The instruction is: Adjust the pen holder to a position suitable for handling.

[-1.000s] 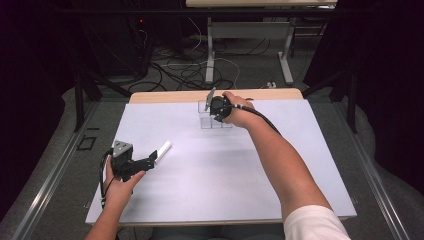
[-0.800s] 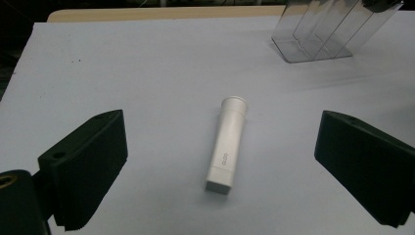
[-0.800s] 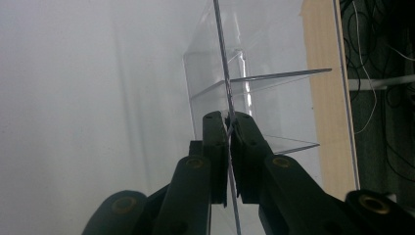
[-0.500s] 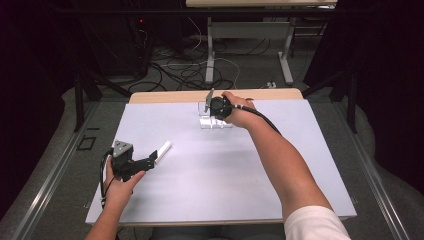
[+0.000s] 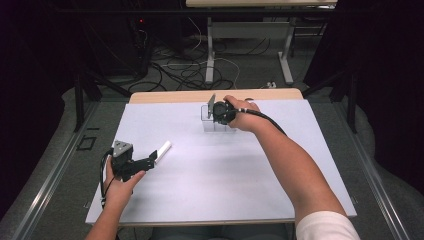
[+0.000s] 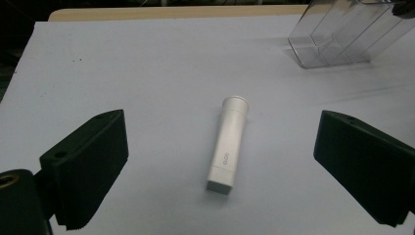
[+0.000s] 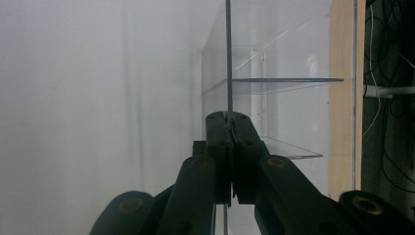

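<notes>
A white tube [image 6: 229, 144] with a flared cap end lies flat on the white table sheet [image 5: 225, 175], at left of centre [image 5: 162, 149]. My left gripper [image 6: 222, 147] is open wide, one jaw on either side of the tube and not touching it; in the high view it sits near the table's left side [image 5: 150, 159]. At the far middle stands a clear acrylic box [image 5: 212, 120] with inner dividers [image 7: 274, 98]. My right gripper [image 7: 228, 122] is shut on the top edge of one thin clear wall of that box [image 5: 220, 112].
The table's wooden far edge [image 5: 175, 96] runs just behind the clear box. Beyond it are a dark floor with loose cables [image 5: 185, 70] and the legs of another table [image 5: 210, 50]. A metal rail [image 5: 55, 170] runs along the left.
The right gripper and the clear box it holds have shifted slightly toward the person. The left gripper and the white tube have stayed where they were.
</notes>
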The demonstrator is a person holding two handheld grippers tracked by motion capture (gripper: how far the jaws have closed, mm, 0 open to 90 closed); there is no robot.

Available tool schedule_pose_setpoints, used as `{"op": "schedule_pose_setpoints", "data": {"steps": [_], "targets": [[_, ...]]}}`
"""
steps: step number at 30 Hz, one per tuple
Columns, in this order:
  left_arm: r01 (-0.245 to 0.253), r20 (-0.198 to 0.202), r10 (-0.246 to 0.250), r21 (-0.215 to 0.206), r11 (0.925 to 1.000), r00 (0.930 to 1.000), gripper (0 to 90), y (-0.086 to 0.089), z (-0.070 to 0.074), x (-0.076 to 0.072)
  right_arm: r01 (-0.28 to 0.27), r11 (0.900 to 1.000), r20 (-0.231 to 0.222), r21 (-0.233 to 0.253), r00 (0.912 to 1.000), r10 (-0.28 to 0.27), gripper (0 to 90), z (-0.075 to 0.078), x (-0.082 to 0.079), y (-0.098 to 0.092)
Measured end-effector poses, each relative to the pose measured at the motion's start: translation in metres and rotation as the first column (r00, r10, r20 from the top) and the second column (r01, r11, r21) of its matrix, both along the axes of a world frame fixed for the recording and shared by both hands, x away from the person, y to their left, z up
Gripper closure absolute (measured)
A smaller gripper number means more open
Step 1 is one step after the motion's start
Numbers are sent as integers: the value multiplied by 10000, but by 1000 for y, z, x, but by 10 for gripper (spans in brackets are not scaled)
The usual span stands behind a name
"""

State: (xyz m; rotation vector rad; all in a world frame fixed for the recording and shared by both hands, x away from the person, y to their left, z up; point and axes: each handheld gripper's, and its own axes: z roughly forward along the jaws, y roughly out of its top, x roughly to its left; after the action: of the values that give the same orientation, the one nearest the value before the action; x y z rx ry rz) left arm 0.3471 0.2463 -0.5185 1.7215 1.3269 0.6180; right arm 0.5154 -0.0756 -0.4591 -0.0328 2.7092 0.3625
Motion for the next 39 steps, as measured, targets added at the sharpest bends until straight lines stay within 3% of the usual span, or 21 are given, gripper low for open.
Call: {"op": "schedule_pose_setpoints", "data": {"steps": [4, 18, 31, 39], "targets": [[6, 43, -6, 16, 10000, 10000, 63, 0, 0, 0, -6, 9997, -160, 237, 9999, 10, 886, 2, -11, -4], [-71, 91, 71, -3, 10000, 9999, 64, -1, -1, 0, -303, 9990, -829, 325, 9960, 329, 885, 12, -39, 0], [-44, 45, 44, 46, 10000, 10000, 64, -1, -1, 0, -224, 9994, -1317, 266, 9910, 257, 883, 6, -47, 4], [21, 25, -21, 125, 9999, 10000, 65, -2, -2, 1, -137, 9976, -1296, 672, 9913, 223, 873, 4, -45, -1]]}}
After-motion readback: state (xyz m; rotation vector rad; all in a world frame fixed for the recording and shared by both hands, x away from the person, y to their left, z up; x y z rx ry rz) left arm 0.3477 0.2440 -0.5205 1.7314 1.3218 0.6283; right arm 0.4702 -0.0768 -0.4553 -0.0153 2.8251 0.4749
